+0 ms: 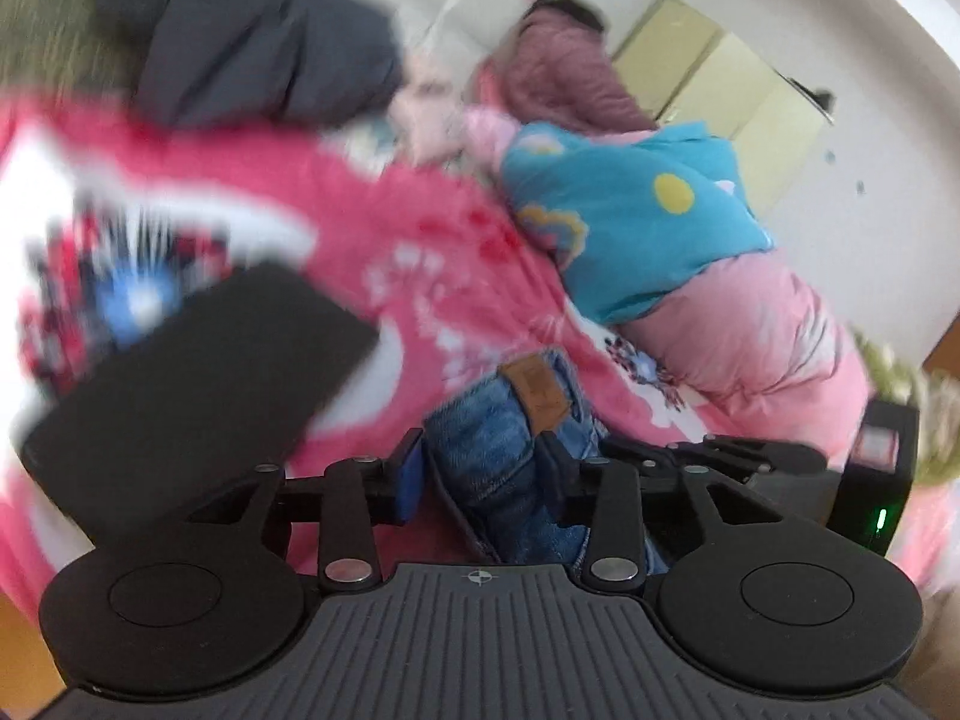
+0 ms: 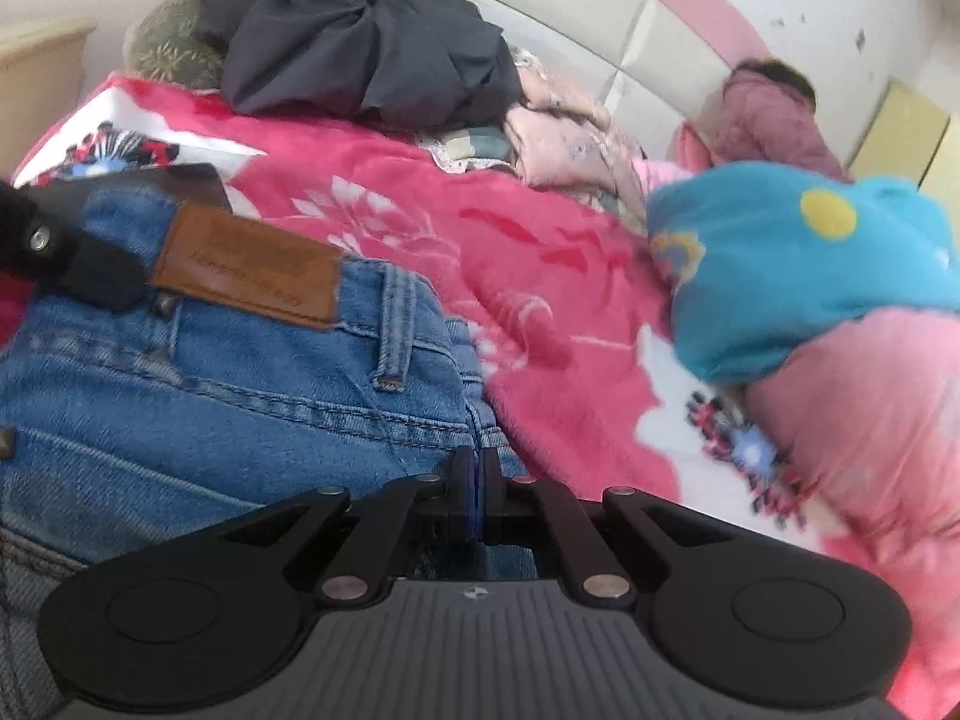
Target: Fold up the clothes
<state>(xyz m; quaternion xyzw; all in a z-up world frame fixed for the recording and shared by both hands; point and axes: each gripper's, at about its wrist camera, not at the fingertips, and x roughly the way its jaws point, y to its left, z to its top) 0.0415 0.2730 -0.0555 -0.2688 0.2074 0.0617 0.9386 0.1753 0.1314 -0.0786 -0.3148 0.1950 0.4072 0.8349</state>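
Jeans: we see the blue jeans (image 2: pixel 198 372) on the bed, at the near left in the right wrist view, waistband with its brown leather patch (image 2: pixel 246 267) toward the far side.
Right gripper: our right gripper (image 2: pixel 476 483) is closed, and it pinches the right edge of the jeans.
Left gripper: our left gripper (image 1: pixel 480 480) is partly open with denim between the fingers; we cannot tell if the pads press it.
Edges: the right edge of the jeans ends just beside the pink floral blanket (image 2: pixel 528 252).
Open room: free blanket lies between the jeans and the blue cushion (image 2: pixel 798 276) at the right.
Far side: a dark garment (image 2: pixel 360 48) is heaped near the headboard (image 2: pixel 630 42).
Surface: the bed is soft and uneven, with a pink quilt (image 2: pixel 870 438) under the cushion.
Room: white wall (image 1: pixel 870 138) behind, with pale yellow panels (image 1: pixel 720 66).
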